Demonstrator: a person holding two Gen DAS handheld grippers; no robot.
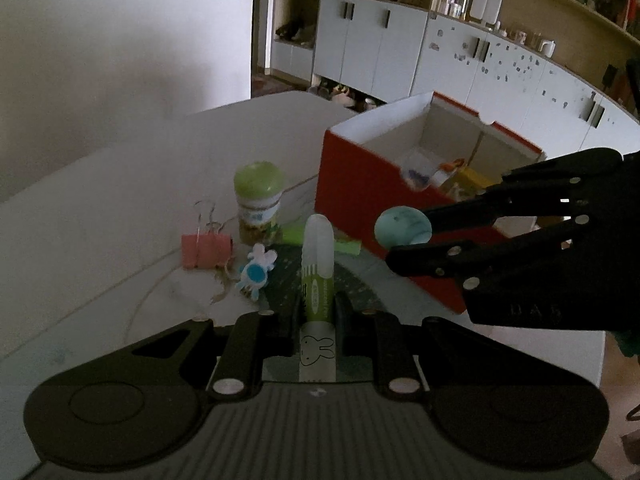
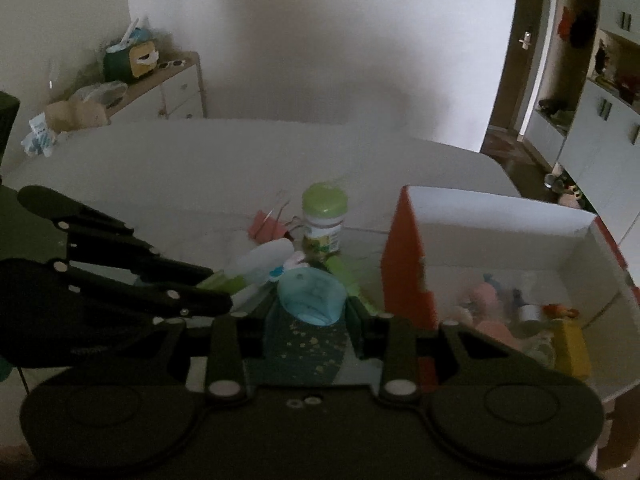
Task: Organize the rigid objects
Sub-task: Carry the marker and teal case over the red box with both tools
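Item one: the left gripper (image 1: 318,308), jaws clenched on a green-and-white glue stick (image 1: 317,276) with a rabbit printed near its base. The stick points away from us, its translucent cap toward the far side, and sits above the clutter on the desk (image 1: 120,208).

Item two: the right gripper (image 2: 310,308), jaws clenched on a pale blue rounded object (image 2: 310,294); we cannot tell what it is. In the left wrist view it shows as a round blue disc (image 1: 403,227) pinched at the tips, just beside the near wall of the red box (image 1: 352,184).

Item three: the red box with white interior, open at the top, on the right of the desk. It already holds several small things, among them a yellow block (image 2: 570,344) and some pinkish pieces too blurred to name.

Item four, loose on the desk left of the box: a pink binder clip (image 1: 206,250), a green-lidded jar (image 1: 258,204) standing upright, a small blue-and-white figure (image 1: 256,270).

Risks, as we judge them: both grippers are near each other and near the box wall, so carrying both loads across together could knock the jar over or catch the rim. The rounded blue object looks held only at the tips and may slip out before it clears the wall.
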